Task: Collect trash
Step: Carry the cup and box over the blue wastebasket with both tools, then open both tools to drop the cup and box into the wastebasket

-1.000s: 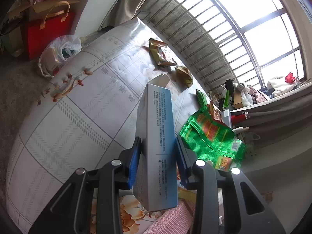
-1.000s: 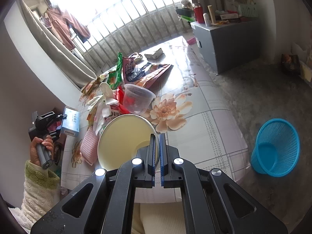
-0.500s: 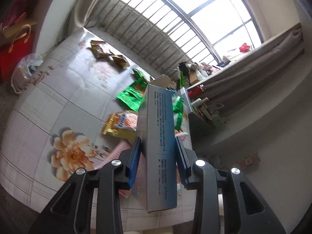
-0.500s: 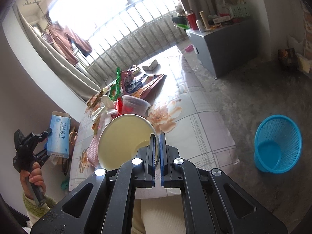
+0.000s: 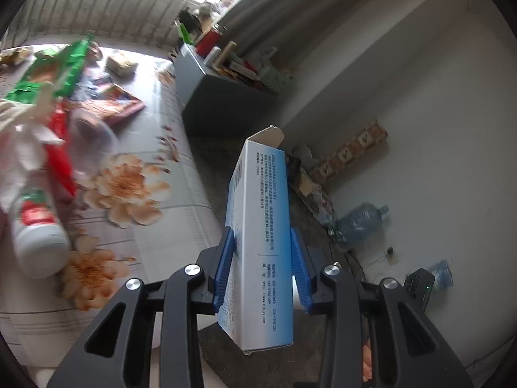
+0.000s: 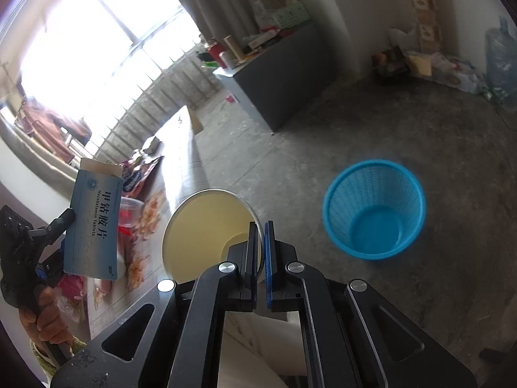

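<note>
Both arms have swung off the table (image 5: 168, 239) toward the open floor since a second ago, and the blue basket (image 6: 374, 213) now sits much larger in the right wrist view.

Going left to right: the left claw (image 5: 261, 268) is clamped on the medicine box (image 5: 260, 242), its blue pads (image 5: 224, 265) pressed to the two broad faces. The box stands with its long axis running straight out along the fingers, top flap open (white fading to blue, small print down the narrow side). It is held in the air past the table edge, over the dark floor.

Next, the right claw (image 6: 261, 252) pinches the rim of a pale yellow paper bowl (image 6: 206, 229), the jaws nearly together on the thin wall.

Farthest right, the basket stands upright on the floor, mouth open, apparently empty, ahead and to the right of the right claw. The right arm looks nearer, so the bowl likely drops first.
</note>
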Motion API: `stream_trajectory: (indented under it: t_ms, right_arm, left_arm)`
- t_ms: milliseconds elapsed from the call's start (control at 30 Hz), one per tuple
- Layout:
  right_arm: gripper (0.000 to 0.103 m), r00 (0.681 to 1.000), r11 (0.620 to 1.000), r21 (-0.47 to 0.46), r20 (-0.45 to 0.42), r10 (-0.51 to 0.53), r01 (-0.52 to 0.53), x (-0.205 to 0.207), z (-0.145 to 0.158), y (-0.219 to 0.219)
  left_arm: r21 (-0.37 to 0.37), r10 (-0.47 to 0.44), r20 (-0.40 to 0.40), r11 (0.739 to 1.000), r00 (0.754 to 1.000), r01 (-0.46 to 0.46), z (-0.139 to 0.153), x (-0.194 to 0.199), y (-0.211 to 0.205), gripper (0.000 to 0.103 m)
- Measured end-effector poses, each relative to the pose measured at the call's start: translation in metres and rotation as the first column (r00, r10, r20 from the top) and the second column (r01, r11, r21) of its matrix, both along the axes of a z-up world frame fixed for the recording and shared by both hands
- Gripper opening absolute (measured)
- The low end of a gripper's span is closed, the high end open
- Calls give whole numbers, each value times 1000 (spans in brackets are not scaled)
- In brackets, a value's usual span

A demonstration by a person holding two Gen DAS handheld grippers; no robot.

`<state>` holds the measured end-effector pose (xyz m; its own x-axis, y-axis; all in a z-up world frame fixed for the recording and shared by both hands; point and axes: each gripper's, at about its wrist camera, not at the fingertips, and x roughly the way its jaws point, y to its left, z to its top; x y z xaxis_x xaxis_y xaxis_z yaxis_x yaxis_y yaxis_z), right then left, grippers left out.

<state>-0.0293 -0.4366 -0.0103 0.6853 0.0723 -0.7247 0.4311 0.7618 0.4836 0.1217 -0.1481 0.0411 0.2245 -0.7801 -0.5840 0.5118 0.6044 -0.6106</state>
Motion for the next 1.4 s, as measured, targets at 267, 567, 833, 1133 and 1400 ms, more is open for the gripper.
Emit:
stream_trajectory:
  t_ms: [267, 567, 833, 1133, 1400]
  right_arm:
    - [2, 979, 980, 73, -104, -175, 183, -7, -50, -72]
    - [11, 925, 925, 154, -215, -313, 349, 26, -126, -136]
    - [49, 891, 895, 178, -291, -349, 409, 13, -161, -136]
    - [54, 910, 927, 135, -285, -302, 350, -17, -148, -97]
    - [85, 948, 972, -81, -215, -233, 220, -13, -84, -48]
  left_arm:
    - [162, -198, -81, 964, 977, 209, -71, -2, -150, 34]
    - [290, -263, -127, 912, 956, 290, -142, 15, -270, 44]
    - [341, -218, -105, 908, 970, 241, -161, 20, -251, 76]
    - [275, -236, -8, 934, 972, 229, -126, 0, -196, 77]
    - [286, -214, 111, 942, 970, 175, -79, -29, -126, 80]
